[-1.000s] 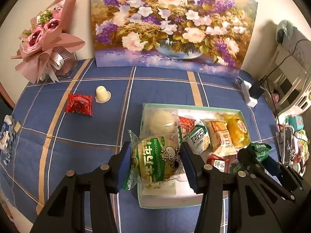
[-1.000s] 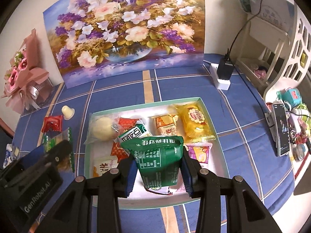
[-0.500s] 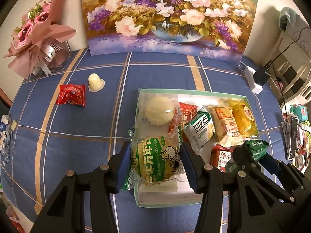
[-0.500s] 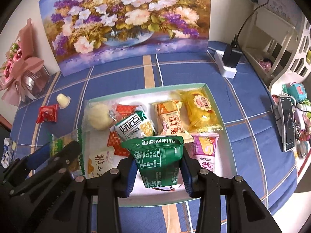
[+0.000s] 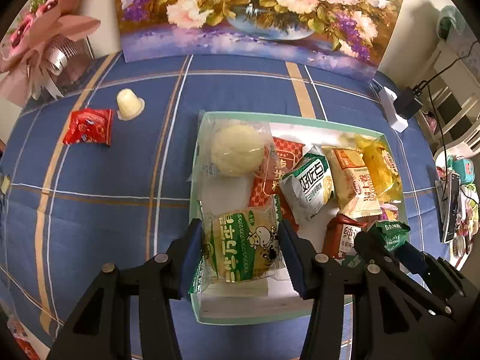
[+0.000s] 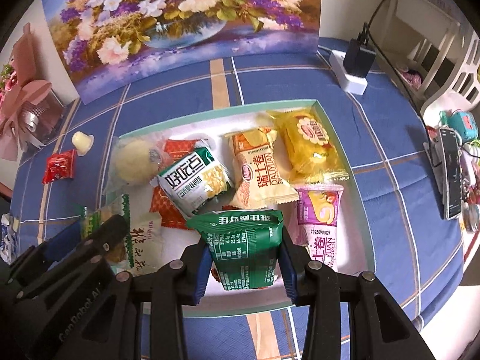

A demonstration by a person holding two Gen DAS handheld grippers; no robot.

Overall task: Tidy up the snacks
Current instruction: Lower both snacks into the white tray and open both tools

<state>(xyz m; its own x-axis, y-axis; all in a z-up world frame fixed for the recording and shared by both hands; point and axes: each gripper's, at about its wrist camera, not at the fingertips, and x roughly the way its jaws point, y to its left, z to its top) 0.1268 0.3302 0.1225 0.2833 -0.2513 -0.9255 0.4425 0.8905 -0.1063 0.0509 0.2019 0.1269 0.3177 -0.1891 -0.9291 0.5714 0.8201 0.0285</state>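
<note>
Drop-off step, I'd say: left gripper [image 5: 238,247] is clamped on the cow-print bun pack [image 5: 240,247], right gripper [image 6: 244,265] on the green packet [image 6: 244,249], both over the tray's [image 6: 222,111] 6 o'clock edge. Next they need releasing into bare spots there.
</note>
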